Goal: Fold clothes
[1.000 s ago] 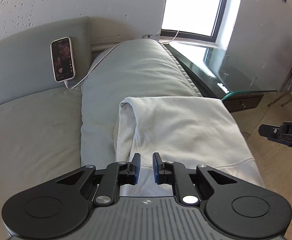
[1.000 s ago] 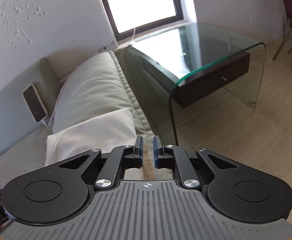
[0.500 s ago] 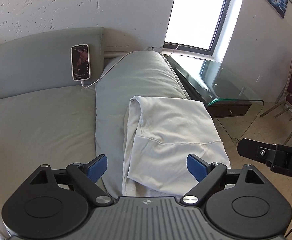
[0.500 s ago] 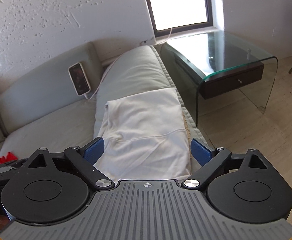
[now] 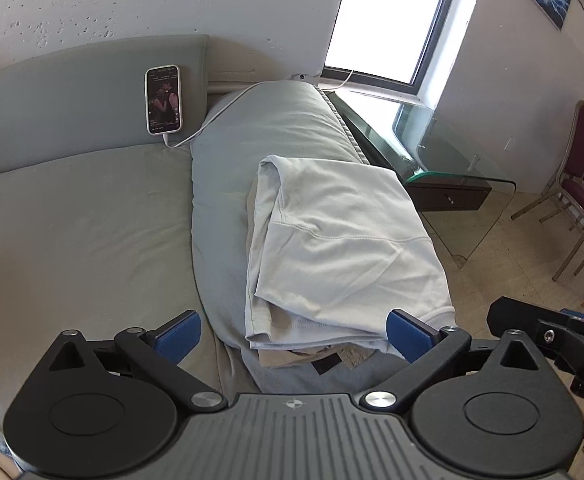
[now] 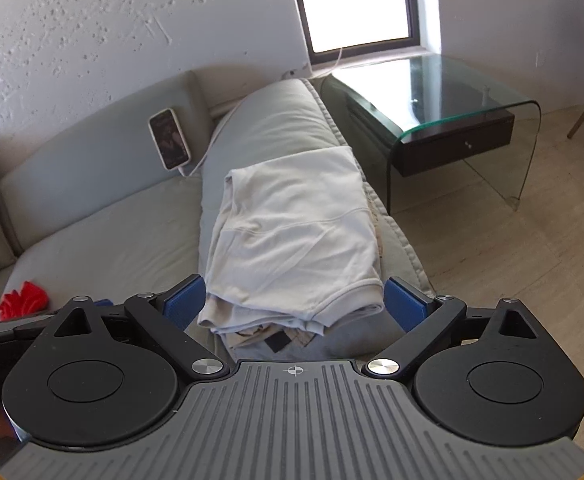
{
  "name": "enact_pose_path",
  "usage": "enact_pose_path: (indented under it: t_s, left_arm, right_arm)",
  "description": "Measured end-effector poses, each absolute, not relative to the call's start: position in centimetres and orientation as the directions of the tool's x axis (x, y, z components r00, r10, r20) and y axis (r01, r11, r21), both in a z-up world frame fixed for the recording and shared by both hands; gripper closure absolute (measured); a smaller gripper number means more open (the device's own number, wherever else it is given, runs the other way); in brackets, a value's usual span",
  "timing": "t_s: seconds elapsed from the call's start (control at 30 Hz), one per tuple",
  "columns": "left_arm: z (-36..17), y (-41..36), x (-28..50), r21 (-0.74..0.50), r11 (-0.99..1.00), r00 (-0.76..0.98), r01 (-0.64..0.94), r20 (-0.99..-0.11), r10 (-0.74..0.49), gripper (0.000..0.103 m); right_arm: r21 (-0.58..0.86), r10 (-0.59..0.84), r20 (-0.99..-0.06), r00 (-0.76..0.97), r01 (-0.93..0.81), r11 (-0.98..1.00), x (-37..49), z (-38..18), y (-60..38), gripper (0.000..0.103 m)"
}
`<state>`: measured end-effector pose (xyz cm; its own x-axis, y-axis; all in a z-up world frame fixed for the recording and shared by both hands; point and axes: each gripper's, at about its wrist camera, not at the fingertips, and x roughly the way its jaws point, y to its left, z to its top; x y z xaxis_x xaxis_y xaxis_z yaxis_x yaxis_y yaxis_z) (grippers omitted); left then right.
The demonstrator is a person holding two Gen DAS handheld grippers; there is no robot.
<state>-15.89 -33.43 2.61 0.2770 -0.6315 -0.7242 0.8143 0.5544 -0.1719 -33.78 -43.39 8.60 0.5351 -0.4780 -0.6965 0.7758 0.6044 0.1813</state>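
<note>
I've just let go with both hands: a second ago the left gripper (image 5: 294,332) and right gripper (image 6: 296,300) were pinched nearly shut at the cloth's edge. Now the left jaws are opening wide, the right stand spread, nothing between them, and both have backed off. That fold looks done. The folded white garment (image 5: 344,240) lies on the sofa arm (image 5: 280,120), at twelve o'clock just beyond the jaws, atop other folded clothes.

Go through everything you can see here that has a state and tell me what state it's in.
left gripper: opening, nothing held
right gripper: opening, nothing held
white garment: folded, lying on sofa arm
phone: screen lit, cable plugged in, leaning on backrest
drawer: closed
</note>
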Motion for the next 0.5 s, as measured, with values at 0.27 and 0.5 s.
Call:
enact_pose_path:
  t_s: [0.27,0.5]
  left_arm:
    - [2.2,-32.6,-17.3,-0.203,0.537,0.229,0.819,-0.741,-0.631,0.002]
    - [2.1,-32.9,-17.9,-0.177,0.551,0.252,0.815,-0.749,-0.613,0.001]
  right_arm:
    - [0.142,-0.491,-0.709,0.506,0.784,0.604,-34.5,9.1,-42.4,0.006]
    - [0.119,-0.491,-0.722,0.487,0.787,0.606,-34.4,8.5,-42.5,0.006]
